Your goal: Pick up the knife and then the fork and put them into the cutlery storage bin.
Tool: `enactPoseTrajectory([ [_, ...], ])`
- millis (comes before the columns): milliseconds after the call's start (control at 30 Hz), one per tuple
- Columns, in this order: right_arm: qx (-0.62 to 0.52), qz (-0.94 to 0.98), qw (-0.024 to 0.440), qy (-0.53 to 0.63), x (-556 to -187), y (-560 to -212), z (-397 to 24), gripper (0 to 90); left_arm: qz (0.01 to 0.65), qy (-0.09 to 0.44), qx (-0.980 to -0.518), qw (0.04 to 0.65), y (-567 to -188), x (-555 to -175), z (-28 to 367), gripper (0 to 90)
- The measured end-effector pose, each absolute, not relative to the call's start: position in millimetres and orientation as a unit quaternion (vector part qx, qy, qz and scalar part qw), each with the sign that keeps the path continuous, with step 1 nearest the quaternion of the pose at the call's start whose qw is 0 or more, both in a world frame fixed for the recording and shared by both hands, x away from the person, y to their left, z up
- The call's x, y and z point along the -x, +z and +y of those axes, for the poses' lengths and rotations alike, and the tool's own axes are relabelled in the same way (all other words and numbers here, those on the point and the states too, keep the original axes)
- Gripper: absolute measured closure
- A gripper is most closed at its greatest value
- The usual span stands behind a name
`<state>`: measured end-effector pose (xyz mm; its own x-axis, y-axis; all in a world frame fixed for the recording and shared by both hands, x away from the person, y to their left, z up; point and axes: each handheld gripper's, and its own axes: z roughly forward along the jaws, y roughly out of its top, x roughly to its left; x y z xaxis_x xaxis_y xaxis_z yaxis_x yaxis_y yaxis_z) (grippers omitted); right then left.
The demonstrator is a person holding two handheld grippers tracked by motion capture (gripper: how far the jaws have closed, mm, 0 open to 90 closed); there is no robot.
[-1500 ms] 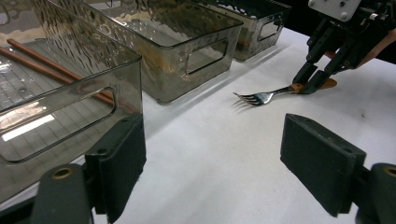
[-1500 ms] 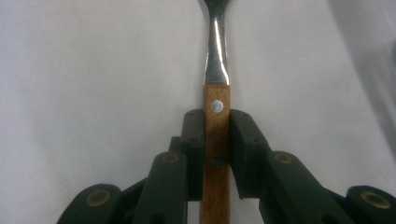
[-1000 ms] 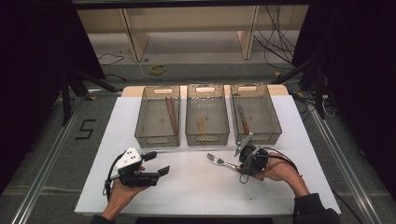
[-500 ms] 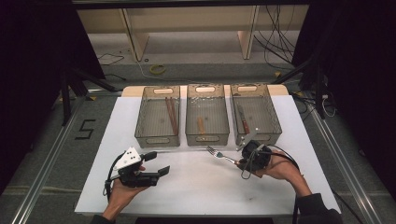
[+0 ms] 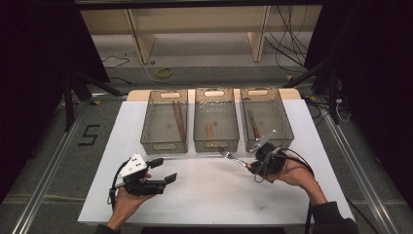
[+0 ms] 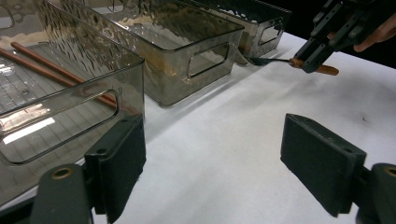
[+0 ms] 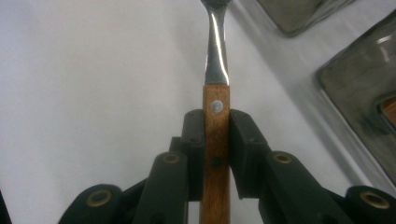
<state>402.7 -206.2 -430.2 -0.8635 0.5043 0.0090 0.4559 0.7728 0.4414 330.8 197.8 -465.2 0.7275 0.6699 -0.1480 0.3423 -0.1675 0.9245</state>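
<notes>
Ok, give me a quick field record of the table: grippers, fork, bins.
right gripper: shut on the fork's wooden handle
fork: held above the white table, tines toward the middle bin
left gripper: open, nothing between its jaws
left bin: chopsticks
right bin: wooden-handled knife

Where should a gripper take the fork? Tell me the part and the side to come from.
Grip the fork on its flat wooden handle, from the butt end, as the right gripper does: the pads clamp its two flat sides and the metal neck and tines stay free.
</notes>
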Motion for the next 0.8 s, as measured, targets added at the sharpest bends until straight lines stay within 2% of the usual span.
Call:
enactPoseTrajectory([
  [800,-0.315,0.893,0.093,0.307,-425,-388,-227,77.7,0.349,0.151,-0.74,0.554,-466,-333,202,21.5],
])
